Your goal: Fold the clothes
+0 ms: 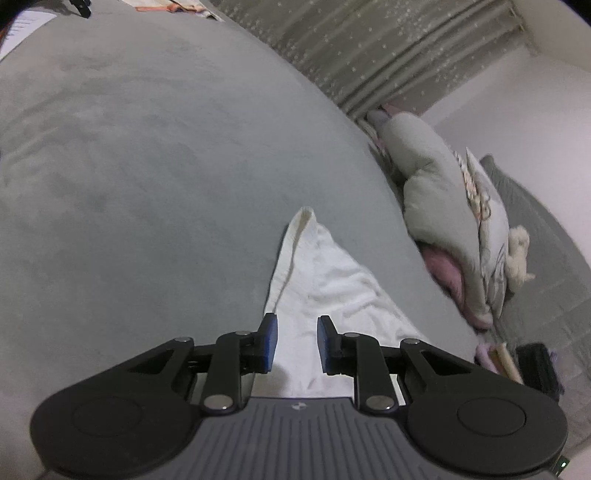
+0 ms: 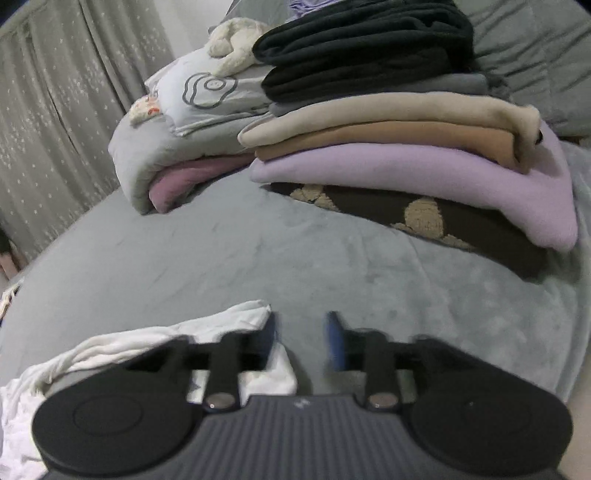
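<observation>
1. White garment (image 1: 325, 280): spread on the bed (image 1: 147, 166) at its near edge, one narrow corner pointing toward the far edge. Judged laid flat to give a smooth base for the next fold.
2. Left gripper (image 1: 294, 343): poised over the near part of the garment, pads parted with a clear gap, no cloth seen pinched; read as released. Probably positioned to pin or pick up that hem.
3. Right gripper (image 2: 301, 339): released, nothing between the blurred fingers, bare bed below. Garment corner just beside its left finger, which suggests a corner set down.
4. Stack of folded clothes (image 2: 406, 147): toward the far edge of the bed, well apart from the garment. Likely kept there to leave working room and to receive finished items.
5. Pillow (image 2: 199, 96) with soft toy (image 2: 232, 40) on top: beside the stack, near the curtain (image 1: 369, 48).
6. Writing: none readable. Small pale emblem on each gripper body, illegible. Outline drawing only on the pillow. Sheet of paper (image 1: 26, 29) at the far corner, print too small to read.
</observation>
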{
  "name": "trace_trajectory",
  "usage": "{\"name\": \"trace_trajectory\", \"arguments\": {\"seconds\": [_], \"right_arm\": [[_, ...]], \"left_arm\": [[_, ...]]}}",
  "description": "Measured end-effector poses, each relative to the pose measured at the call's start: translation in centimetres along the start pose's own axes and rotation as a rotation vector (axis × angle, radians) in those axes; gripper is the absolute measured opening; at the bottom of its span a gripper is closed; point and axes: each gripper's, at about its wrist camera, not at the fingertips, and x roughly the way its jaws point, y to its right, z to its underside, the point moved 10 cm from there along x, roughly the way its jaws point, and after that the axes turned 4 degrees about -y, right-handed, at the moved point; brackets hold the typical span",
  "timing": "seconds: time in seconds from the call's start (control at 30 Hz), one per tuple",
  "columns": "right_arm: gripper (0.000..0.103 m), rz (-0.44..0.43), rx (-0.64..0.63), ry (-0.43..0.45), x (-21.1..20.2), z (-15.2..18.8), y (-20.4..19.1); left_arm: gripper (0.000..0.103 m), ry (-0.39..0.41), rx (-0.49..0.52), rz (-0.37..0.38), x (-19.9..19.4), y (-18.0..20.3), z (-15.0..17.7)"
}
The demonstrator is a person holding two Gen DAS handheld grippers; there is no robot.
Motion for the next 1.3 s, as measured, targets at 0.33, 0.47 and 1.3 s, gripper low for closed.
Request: {"name": "trace_trajectory", "arguments": {"seconds": [0.33,0.47,1.3], "right_arm": [[0.066,0.137,-0.89,0.077,-1.8,5.4,-4.1],[0.05,0.095,-1.027,0.058,-1.3,7.3,-6.0],[0.011,0.141,-0.528,-0.239,-0.4,2.0,-1.4]], "left_arm": [[0.026,-0.032,0.079,-0.028,0.6,2.3,2.1],[0.026,-0.054,0.052,-0.031,0.8,1.6,3.4],[0.006,-0.059,0.135,-0.115,0.8,0.6,1.8]]}}
